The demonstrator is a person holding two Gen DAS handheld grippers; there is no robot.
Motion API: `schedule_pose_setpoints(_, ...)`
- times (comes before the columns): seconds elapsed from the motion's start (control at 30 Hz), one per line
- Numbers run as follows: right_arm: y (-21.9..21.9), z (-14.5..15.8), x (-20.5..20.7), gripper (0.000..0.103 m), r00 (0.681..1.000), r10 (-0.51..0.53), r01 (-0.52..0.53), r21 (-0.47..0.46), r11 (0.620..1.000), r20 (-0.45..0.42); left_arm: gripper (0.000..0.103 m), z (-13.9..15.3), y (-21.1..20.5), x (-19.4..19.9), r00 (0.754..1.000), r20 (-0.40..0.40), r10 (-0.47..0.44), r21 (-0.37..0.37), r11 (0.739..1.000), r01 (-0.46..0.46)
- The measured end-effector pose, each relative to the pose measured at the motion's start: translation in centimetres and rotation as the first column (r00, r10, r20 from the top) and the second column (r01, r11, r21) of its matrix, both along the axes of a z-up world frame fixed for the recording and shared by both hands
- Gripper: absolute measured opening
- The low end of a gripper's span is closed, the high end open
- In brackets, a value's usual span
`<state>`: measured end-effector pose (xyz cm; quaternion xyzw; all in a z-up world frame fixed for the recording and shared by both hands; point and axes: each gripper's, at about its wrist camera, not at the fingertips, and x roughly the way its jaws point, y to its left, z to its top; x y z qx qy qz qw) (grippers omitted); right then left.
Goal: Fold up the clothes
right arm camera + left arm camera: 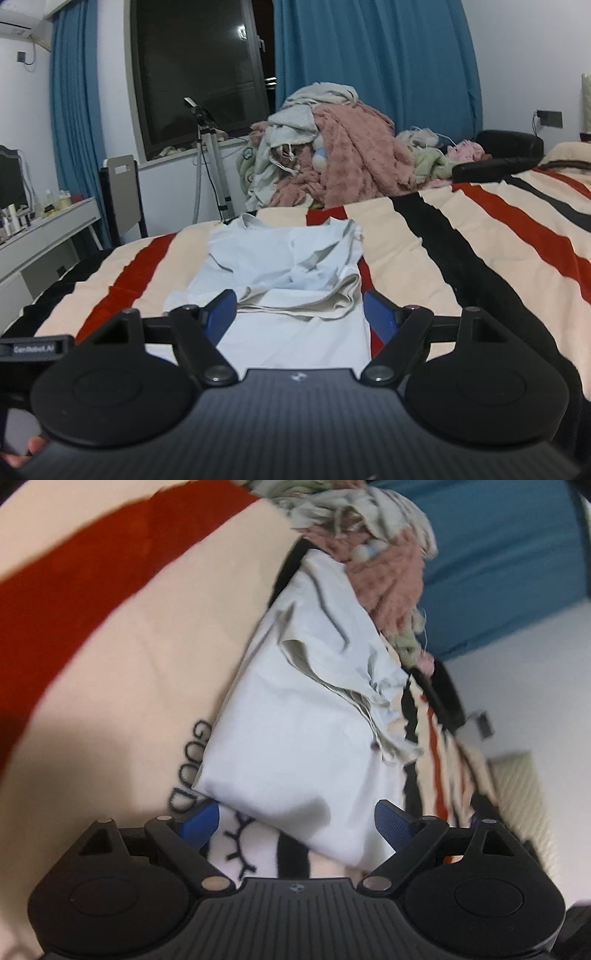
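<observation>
A pale blue shirt (295, 266) lies partly folded on a striped blanket (480, 240), its sides turned in and a grey-beige hem edge across the middle. My right gripper (299, 314) is open and empty, low over the shirt's near end. In the left wrist view the same shirt (295, 731) lies on the cream part of the blanket (129, 664). My left gripper (295, 823) is open and empty, its blue fingertips on either side of the shirt's near corner, just above it.
A pile of clothes with a pink fleece (351, 155) sits at the bed's far end before blue curtains (369, 55). A tripod (214, 162), a chair (122, 195) and a desk (44, 229) stand left of the bed.
</observation>
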<state>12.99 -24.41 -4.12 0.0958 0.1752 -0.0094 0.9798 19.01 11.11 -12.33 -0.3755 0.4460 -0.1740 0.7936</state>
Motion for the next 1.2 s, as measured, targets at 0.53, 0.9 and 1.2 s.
schedule_pose_setpoints(0.53,-0.2,-1.0,0.4,0.077,0.999,-0.037,0.036,-0.007,0.999,-0.031,0.009,0.0,-0.4,0.6,0.987,0.125,0.105,0.041,0.993,-0.110)
schedule_pose_setpoints(0.9,-1.8,-1.9,0.4,0.078,0.980,0.148,-0.094,0.353,0.931,-0.130,0.009,0.7,-0.6,0.2,0.982,0.169,0.080,0.084,0.992,-0.096)
schedule_pose_setpoints(1.2,-1.4,-5.9,0.4,0.087,0.926,0.277,-0.027,0.686,0.727,-0.258,0.009,0.6,-0.7,0.5,0.983,0.164,0.081,0.081,0.992,-0.096)
